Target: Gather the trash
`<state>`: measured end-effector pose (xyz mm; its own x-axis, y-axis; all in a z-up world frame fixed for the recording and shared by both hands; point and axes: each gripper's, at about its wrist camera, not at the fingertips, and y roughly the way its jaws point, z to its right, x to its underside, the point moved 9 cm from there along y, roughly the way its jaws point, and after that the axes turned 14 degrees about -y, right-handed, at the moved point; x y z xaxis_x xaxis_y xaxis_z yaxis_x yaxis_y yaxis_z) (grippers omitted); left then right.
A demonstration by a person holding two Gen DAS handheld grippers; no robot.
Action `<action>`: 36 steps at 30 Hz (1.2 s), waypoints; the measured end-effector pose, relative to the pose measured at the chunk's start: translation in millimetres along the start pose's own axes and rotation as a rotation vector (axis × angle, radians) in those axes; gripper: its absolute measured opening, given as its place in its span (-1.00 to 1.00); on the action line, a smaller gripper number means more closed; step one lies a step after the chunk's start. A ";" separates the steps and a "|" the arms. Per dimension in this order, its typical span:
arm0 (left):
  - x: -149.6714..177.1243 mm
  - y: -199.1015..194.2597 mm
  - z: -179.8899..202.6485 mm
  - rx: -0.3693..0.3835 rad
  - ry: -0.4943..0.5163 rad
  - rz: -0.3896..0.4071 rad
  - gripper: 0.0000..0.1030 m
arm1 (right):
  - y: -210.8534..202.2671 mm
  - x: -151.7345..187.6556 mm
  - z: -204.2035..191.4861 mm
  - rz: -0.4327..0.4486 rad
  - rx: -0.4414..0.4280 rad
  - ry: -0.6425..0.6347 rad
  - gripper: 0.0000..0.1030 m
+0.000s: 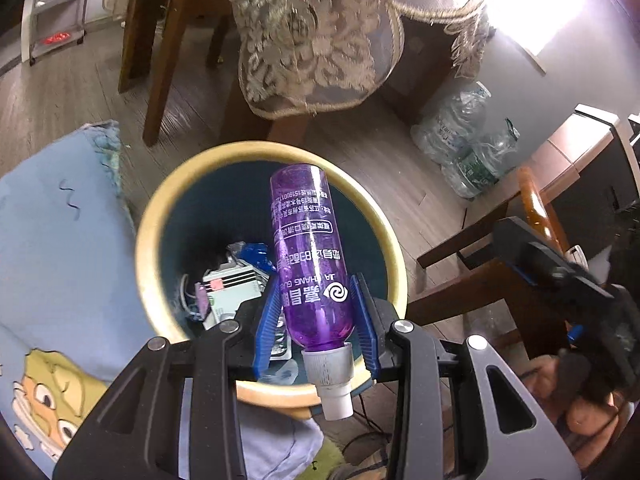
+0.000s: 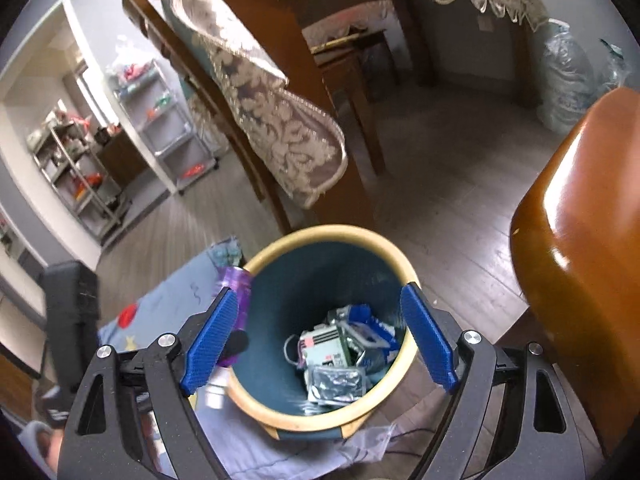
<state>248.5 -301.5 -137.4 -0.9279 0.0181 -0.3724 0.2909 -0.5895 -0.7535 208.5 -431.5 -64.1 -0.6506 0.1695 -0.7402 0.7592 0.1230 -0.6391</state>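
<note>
left gripper (image 1: 316,320) clamped on purple bottle (image 1: 308,248) above bin (image 1: 152,216), right gripper (image 2: 320,340) wide open, empty

One purple bottle (image 1: 310,256), one bin (image 1: 149,248), two grippers: left gripper (image 1: 316,320), right gripper (image 2: 320,336).

Wood floor (image 2: 460,184) carries bin (image 2: 256,258) and blanket (image 1: 60,216).

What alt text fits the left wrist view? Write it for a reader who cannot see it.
The left gripper clamps a purple plastic bottle, cap toward the camera, above a yellow-rimmed waste bin holding packaging. A lace-covered wooden chair stands behind, with a blue cartoon blanket at left.
</note>
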 end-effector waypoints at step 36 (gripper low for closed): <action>10.2 -143.5 -43.6 -0.226 0.142 0.306 0.88 | -54.4 33.4 -52.5 0.047 0.039 -0.230 0.87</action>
<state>207.5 -181.5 -56.6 -0.7536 -0.0100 -0.6572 0.6073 -0.3929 -0.6905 146.4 -381.2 -43.1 -0.6047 -0.0531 -0.7947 0.7905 0.0818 -0.6070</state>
